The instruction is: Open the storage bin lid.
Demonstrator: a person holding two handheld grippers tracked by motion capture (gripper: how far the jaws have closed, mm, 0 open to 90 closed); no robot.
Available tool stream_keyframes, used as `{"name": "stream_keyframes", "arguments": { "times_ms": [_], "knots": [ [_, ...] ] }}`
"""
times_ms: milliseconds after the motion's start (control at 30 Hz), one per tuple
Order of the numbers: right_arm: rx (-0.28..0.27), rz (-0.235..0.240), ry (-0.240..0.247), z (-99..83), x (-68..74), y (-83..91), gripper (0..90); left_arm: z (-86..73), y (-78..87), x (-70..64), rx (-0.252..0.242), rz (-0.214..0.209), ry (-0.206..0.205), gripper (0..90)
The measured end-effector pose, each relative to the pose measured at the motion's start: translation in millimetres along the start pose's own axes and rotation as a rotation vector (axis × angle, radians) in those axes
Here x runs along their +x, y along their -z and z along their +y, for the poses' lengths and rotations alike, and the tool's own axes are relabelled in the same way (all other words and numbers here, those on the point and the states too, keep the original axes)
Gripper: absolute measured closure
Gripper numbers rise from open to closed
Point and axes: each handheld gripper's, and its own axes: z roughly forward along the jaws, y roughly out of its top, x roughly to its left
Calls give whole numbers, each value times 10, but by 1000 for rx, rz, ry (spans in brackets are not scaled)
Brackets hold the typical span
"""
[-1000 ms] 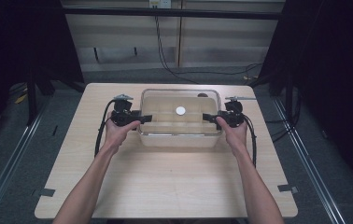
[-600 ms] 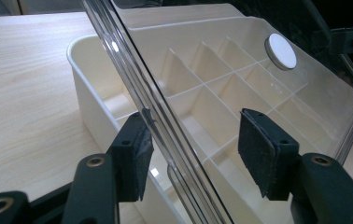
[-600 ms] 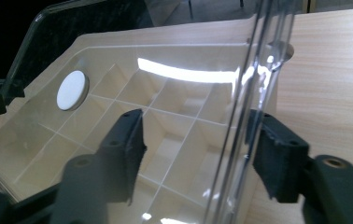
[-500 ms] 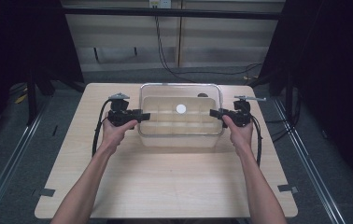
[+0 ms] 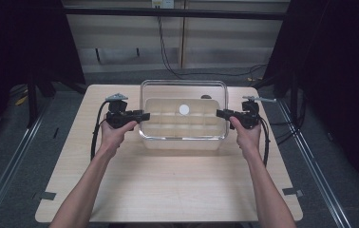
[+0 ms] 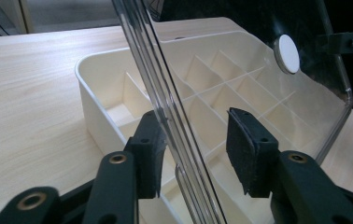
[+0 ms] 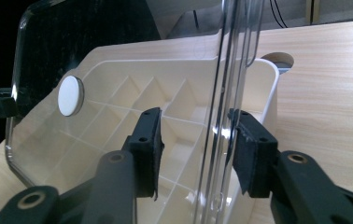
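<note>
Both tongs have just let go and eased outward, the left tongs [image 5: 143, 115] and right tongs [image 5: 219, 113] now gaping around the clear lid [image 5: 184, 110] edges above the tray [image 5: 183, 142], so the lid looks placed.

Light wooden table [image 5: 168, 190], dark floor [image 5: 6, 142]
</note>
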Motion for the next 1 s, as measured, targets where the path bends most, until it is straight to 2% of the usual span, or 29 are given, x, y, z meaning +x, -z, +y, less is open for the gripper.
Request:
{"name": "stream_keyframes", "arguments": {
  "times_ms": [433,700,867,1000],
  "knots": [
    [-30,42,-10,22,63,147,653,9,130,-56,-18,0,-20,633],
    [-30,43,15,37,122,217,662,22,202,-78,-23,-6,-34,658],
    [-35,52,24,38,163,250,673,-12,231,-76,-45,-6,-17,667],
    [-40,63,27,36,178,261,675,-20,272,-98,-51,-4,-31,677]
  ]
}}
